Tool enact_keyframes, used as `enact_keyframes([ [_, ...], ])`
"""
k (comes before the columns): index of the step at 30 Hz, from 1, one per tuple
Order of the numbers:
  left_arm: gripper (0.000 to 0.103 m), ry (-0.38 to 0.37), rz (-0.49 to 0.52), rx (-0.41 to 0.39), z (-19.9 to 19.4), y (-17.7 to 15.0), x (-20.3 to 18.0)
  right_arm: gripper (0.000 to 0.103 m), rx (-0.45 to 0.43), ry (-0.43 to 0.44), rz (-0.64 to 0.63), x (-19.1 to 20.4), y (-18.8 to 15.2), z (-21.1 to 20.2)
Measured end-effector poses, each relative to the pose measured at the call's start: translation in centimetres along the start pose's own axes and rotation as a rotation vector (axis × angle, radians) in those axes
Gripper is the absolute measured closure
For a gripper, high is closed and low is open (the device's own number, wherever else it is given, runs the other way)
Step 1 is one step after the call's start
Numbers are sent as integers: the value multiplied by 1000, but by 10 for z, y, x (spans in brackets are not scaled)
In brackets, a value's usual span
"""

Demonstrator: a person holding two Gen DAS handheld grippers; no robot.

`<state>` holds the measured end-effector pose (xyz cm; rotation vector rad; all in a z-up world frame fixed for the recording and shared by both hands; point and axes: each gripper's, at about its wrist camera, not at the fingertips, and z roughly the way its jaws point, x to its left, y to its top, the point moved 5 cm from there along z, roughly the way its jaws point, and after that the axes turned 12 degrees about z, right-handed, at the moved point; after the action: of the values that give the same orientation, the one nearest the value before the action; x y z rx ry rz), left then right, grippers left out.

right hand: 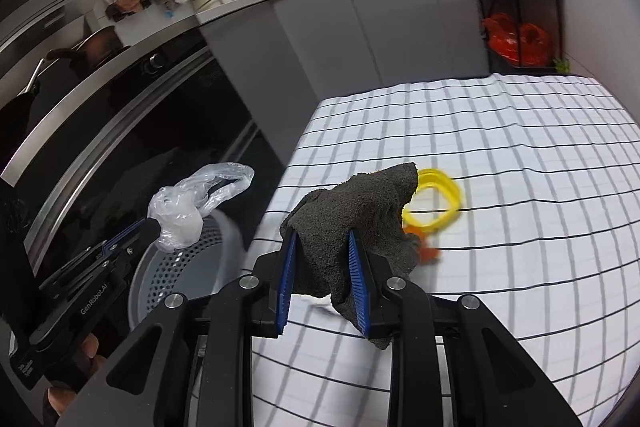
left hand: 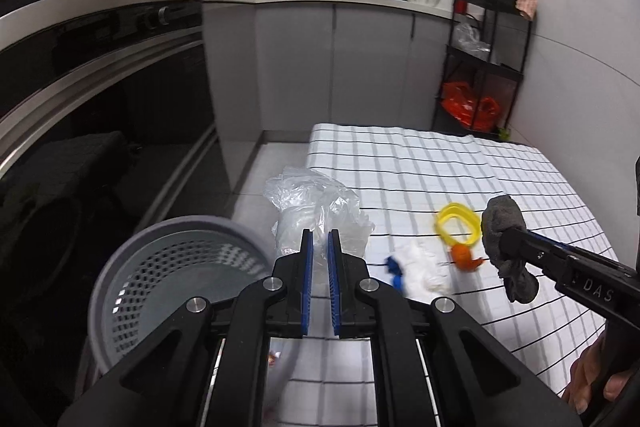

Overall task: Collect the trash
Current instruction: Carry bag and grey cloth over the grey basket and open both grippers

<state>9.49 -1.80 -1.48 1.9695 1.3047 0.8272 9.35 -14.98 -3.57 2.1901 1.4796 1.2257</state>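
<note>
Left wrist view first: my left gripper (left hand: 320, 239) is clenched on a clear bag (left hand: 316, 207), the film pinched thin between the pads, lifted beside the bin (left hand: 176, 283) rim so it can drop in, I judge. Just past it on the checked cloth (left hand: 440, 163) lie a white wad (left hand: 420, 267) with blue scraps (left hand: 394, 269), an orange bit (left hand: 464, 257) and a yellow ring (left hand: 458, 223), all uncollected. From the right wrist view, my right gripper (right hand: 322, 247) is grasping a grey rag (right hand: 360, 211), bunched and held clear above the cloth, the ring just behind it. I reckon the rag is held for wiping once the trash is gone. Farther back stand cabinets (left hand: 332, 67) and a black shelf (left hand: 488, 59) with red bags (left hand: 468, 107).
</note>
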Motion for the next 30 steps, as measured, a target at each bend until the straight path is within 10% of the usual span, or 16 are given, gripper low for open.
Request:
enact_keyframes([
  [14,95,179,-72,89,-16,-48,97,78,138,161,-136,118,-45,61],
  [30,95,181,-184,224,9,-80,148,78,265,208,-246,180,-74,117],
])
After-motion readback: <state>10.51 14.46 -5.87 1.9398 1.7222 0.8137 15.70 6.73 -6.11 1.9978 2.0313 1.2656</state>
